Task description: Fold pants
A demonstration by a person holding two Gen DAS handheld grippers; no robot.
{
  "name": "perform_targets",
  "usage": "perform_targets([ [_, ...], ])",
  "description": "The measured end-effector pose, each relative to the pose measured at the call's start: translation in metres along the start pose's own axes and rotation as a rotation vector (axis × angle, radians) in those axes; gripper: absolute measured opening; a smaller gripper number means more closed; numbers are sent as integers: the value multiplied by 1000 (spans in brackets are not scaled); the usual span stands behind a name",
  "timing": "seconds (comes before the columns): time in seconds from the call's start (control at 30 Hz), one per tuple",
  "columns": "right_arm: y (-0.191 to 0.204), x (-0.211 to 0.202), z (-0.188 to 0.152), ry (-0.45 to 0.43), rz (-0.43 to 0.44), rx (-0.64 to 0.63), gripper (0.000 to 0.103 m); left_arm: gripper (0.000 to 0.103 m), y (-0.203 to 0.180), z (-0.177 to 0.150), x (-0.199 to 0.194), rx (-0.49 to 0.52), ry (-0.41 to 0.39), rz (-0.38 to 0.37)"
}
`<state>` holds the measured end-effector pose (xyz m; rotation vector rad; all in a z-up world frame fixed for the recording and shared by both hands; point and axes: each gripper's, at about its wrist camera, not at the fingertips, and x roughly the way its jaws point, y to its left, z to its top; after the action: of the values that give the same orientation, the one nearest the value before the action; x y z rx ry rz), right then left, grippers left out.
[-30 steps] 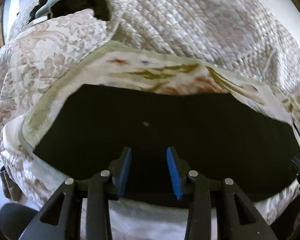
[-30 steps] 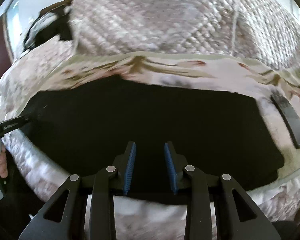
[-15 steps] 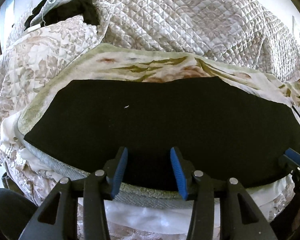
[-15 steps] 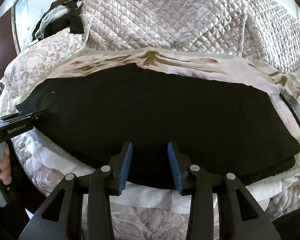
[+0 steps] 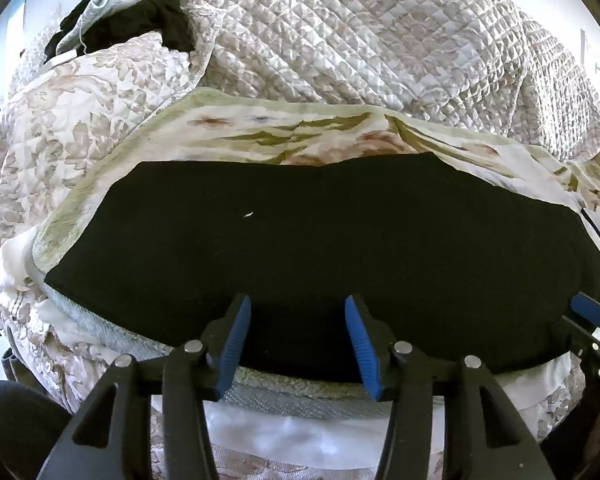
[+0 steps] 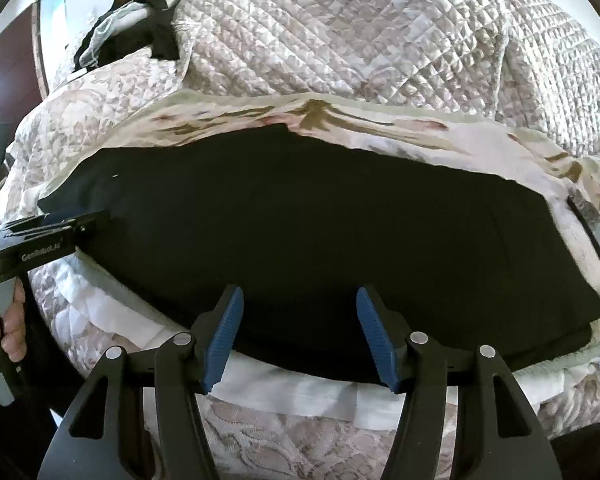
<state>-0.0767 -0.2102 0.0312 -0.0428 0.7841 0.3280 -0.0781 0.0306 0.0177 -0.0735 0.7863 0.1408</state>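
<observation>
Quilted bedding (image 5: 380,52) in pale floral print rose behind everything, heaped over what looked like a sofa back, with a dark garment (image 5: 140,24) and a light cloth bundled at its top left corner. Below it a flowered towel (image 5: 284,132) with a green border covered the seat, and on that towel lay the black pants (image 5: 320,248), folded into one long flat band running from left to right, their near edge close to the front of the seat. A tiny white fleck (image 5: 247,213) sat on the cloth toward the left.

My left gripper (image 5: 298,344) hung at the near edge of the band, left of its middle, blue pads (image 5: 234,344) standing apart and the jaws opening; the dark fabric lay under and between the pads, but they did not press on it. My right gripper (image 6: 300,340) was farther along the same edge, its jaws opening too and spread wider, again with the pants under the gap and nothing clamped.

From the right-hand camera I saw my left hand (image 6: 10,320) wrapped round its grey handle at the picture's left border, with that tool's tip reaching to the left end of the pants (image 6: 320,240). A dark flat strap-like object (image 6: 598,236) lay on the towel just past the right end; I could not tell what it was.
</observation>
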Motion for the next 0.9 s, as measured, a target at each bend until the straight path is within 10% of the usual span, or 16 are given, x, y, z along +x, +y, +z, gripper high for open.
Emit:
perform_targets([
  [0.9,-43,-10,26,-21,-95,168,59,62,152,39,30,-256,4,96],
])
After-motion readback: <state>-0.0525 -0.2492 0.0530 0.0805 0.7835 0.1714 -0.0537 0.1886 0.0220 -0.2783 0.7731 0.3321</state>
